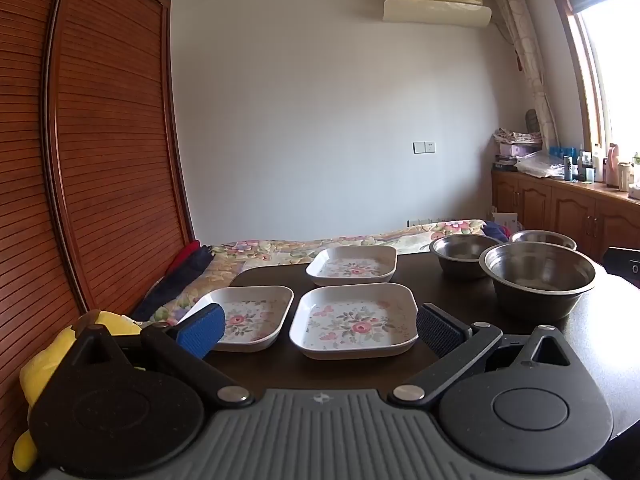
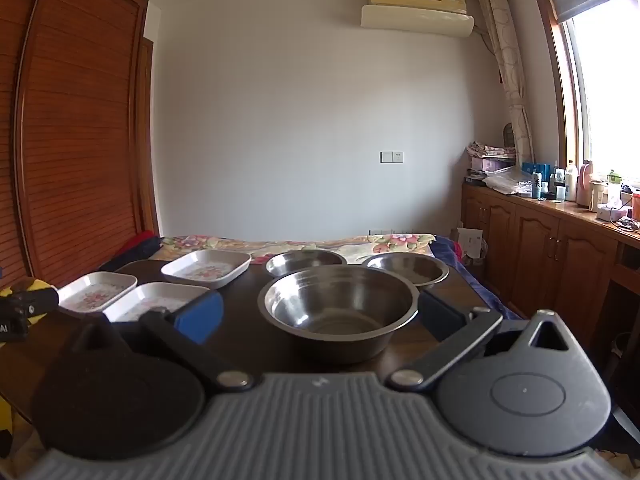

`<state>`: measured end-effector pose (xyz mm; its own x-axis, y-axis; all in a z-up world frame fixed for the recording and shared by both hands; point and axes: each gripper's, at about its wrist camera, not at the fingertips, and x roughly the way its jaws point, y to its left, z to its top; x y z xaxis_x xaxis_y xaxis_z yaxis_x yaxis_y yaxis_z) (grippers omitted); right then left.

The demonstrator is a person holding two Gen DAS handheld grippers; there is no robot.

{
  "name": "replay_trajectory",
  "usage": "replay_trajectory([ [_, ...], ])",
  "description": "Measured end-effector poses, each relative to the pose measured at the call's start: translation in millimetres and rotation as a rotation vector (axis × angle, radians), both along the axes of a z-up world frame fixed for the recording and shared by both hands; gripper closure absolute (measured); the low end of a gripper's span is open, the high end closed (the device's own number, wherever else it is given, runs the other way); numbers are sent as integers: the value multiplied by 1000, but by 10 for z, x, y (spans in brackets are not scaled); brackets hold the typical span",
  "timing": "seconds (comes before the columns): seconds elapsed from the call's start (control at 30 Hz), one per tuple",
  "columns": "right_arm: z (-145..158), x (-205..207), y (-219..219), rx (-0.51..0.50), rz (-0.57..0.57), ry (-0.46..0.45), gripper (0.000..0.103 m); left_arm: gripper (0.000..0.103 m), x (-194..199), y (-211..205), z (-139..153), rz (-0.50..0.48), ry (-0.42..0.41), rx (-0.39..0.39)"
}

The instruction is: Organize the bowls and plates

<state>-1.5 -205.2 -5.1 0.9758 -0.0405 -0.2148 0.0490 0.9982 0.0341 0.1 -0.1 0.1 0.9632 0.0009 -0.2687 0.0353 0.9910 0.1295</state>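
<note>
On dark table (image 1: 520, 304), left tool (image 1: 320, 330) spread wide, empty; right tool (image 2: 320, 314) spread wide, empty.

Bare table (image 1: 340, 372) before near plate (image 1: 354, 322); bowls (image 1: 538, 280) crowd right.

bowls (image 2: 338, 306): shiny metal, smooth | plates (image 1: 354, 322): glossy, flower-printed, look like plastic | table (image 1: 460, 300): dark smooth wood | wardrobe (image 1: 100, 140) at 9 o'clock: slatted wood | gripper pads (image 1: 202, 330): ribbed, matt
</note>
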Motion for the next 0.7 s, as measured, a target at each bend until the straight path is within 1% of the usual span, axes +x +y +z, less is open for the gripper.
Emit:
replay_trajectory([
  [0.7,-4,-9,-17,5,0,0,0,0,-2,1,0,-1,-4,-2],
])
